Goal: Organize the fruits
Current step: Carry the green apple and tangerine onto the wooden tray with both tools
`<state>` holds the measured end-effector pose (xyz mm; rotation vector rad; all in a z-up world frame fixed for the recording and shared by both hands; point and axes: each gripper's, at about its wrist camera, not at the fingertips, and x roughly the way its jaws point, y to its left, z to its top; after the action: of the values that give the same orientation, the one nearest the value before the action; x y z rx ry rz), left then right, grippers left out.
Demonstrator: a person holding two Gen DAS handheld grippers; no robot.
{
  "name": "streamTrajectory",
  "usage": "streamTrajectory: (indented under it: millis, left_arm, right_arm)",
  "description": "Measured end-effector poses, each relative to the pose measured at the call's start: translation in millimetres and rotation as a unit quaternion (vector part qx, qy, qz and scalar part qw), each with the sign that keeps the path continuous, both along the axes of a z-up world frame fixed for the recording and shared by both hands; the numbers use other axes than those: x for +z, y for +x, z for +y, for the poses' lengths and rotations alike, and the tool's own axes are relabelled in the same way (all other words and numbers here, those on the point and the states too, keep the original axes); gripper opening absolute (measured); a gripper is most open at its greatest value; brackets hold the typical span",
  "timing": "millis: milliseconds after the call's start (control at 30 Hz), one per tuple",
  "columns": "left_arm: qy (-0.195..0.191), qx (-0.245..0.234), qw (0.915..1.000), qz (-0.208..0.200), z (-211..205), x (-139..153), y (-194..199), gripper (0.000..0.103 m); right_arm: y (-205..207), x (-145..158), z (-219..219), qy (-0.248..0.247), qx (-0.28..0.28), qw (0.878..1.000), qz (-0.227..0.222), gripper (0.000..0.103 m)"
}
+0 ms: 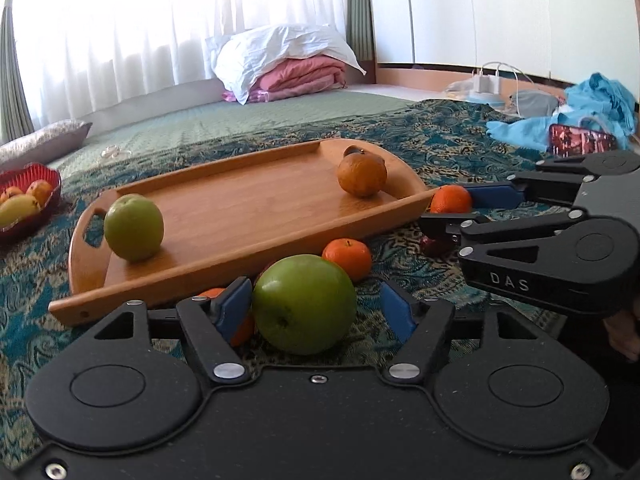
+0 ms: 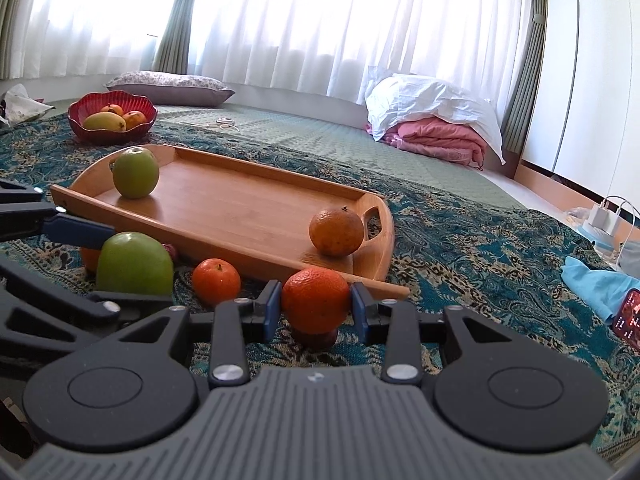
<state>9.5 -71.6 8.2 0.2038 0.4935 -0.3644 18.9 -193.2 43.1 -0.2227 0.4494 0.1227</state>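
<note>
A wooden tray (image 1: 240, 200) (image 2: 248, 208) lies on the patterned blanket. It holds a green apple (image 1: 133, 227) (image 2: 135, 173) at one end and a dull orange (image 1: 362, 175) (image 2: 337, 232) at the other. My left gripper (image 1: 316, 306) is open around a second green apple (image 1: 304, 304) (image 2: 134, 263) on the blanket; a gap shows at its right pad. My right gripper (image 2: 316, 306) (image 1: 452, 210) is shut on a bright orange (image 2: 316, 298) (image 1: 451, 199) by the tray's near corner. Another small orange (image 1: 347, 259) (image 2: 216, 281) lies between them, and a dark red fruit (image 2: 316, 338) under the held orange.
A red bowl (image 2: 112, 118) (image 1: 30, 200) with mangoes stands beyond the tray. Folded pink bedding under a white pillow (image 2: 432, 120) lies by the curtains. Blue cloth (image 1: 580, 112), a phone (image 2: 630, 318) and chargers (image 2: 604, 220) lie to the right. A grey pillow (image 2: 172, 86) lies far left.
</note>
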Motion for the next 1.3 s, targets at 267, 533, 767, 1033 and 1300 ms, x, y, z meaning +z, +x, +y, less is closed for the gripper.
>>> streamTrajectory:
  millis: [267,533,767,1033,1300]
  left_arm:
    - [0.031,0.013,0.9988,-0.035,-9,-8,1,0.056]
    - [-0.016,0.031,0.998,-0.052,7,15,-8,0.056]
    - [-0.02,0.042,0.9966,-0.068,16,41,10,0.056]
    - [-0.027,0.08,0.9945,-0.063,42,68,51,0.056]
    - [-0.046,0.124,0.9907,-0.033,78,90,113,0.056]
  right_arm:
    - [0,2,-4,0.001,-0.007,1.0,-0.004,0.043]
    - [3,9,-11,0.024,-0.019,0.999,-0.018,0.043]
    - [18,17,-8,0.042,-0.016,0.999,-0.018,0.043]
    - [56,36,-11,0.069,-0.027,0.997,-0.008,0.042]
    - [117,56,-28,0.12,-0.051,0.991,0.039,0.042]
